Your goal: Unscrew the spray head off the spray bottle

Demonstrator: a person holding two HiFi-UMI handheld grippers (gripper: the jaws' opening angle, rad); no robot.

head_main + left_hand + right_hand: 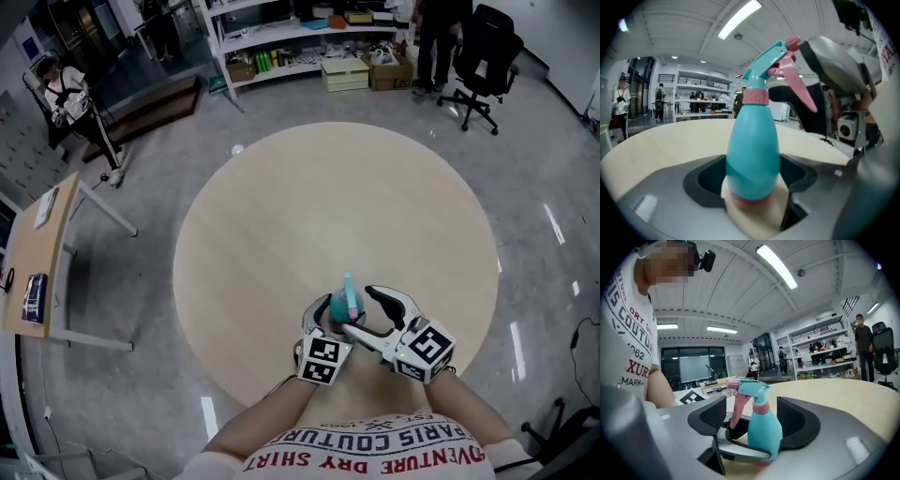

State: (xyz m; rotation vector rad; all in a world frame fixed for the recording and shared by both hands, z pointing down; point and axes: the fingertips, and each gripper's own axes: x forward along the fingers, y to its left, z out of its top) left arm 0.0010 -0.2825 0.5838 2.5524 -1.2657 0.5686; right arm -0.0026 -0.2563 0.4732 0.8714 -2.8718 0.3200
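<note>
A teal spray bottle (339, 307) with a pink collar and trigger stands upright on the round wooden table (309, 206), near its front edge. My left gripper (328, 316) is shut around the bottle's lower body (752, 150), and its fingers (740, 449) wrap the base. My right gripper (367, 314) comes in from the right at the height of the spray head (747, 390). Its jaws stand wide on either side of the bottle (764, 430), and the pads (710, 416) do not touch it. The spray head (776, 65) sits on the neck, trigger pointing toward the right gripper.
The person's torso and arms are just behind the table's front edge. A small desk (42, 253) stands at the left, and shelves (300, 37), boxes (366, 70) and an office chair (483, 56) at the far side. Other people stand in the background.
</note>
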